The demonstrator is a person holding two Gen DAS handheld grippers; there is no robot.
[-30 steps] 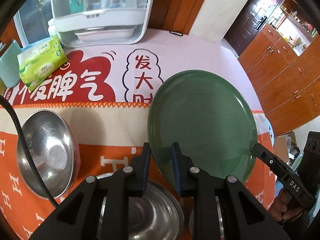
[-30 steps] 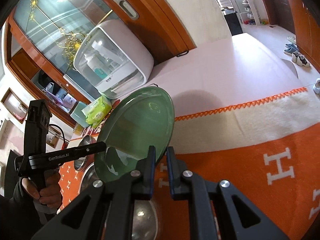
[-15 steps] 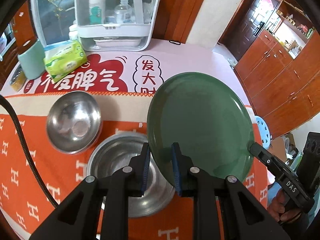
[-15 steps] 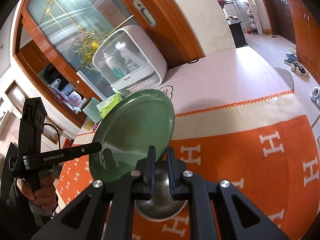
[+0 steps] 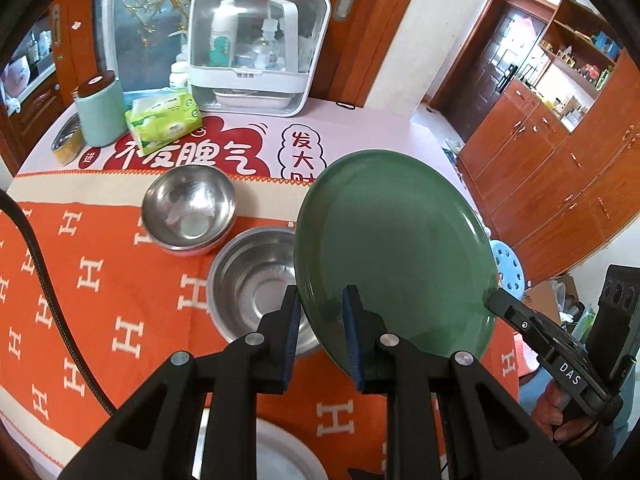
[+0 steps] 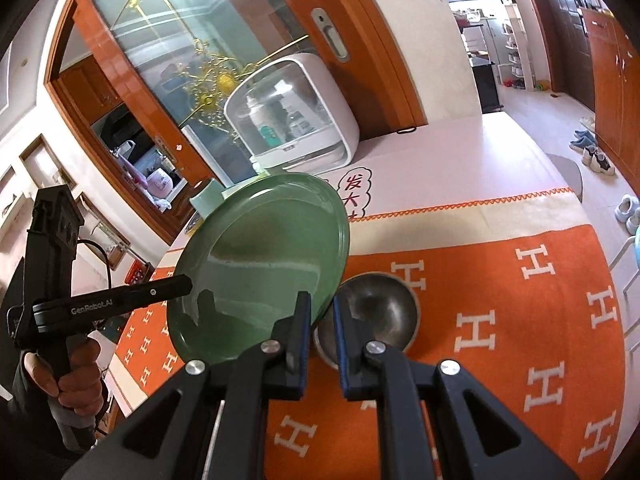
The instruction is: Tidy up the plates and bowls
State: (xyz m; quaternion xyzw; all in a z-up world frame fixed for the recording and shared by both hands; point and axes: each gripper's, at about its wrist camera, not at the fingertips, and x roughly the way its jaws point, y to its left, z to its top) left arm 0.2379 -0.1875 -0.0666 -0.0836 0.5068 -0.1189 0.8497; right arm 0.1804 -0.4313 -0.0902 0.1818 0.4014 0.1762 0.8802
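The desk is spread with an orange cloth patterned in white letters, and at its far edge stands a white storage box with bottles behind a clear front. Above the cloth a green plate is held tilted in the air, off the desk, by both tools at once: the left tool is clamped narrow on its near rim, the right tool pinches the opposite edge. Beneath the plate sits a large steel bowl, and just beyond it a smaller steel bowl, both upright on the cloth. A green tissue pack and a pale green canister stand near the box.
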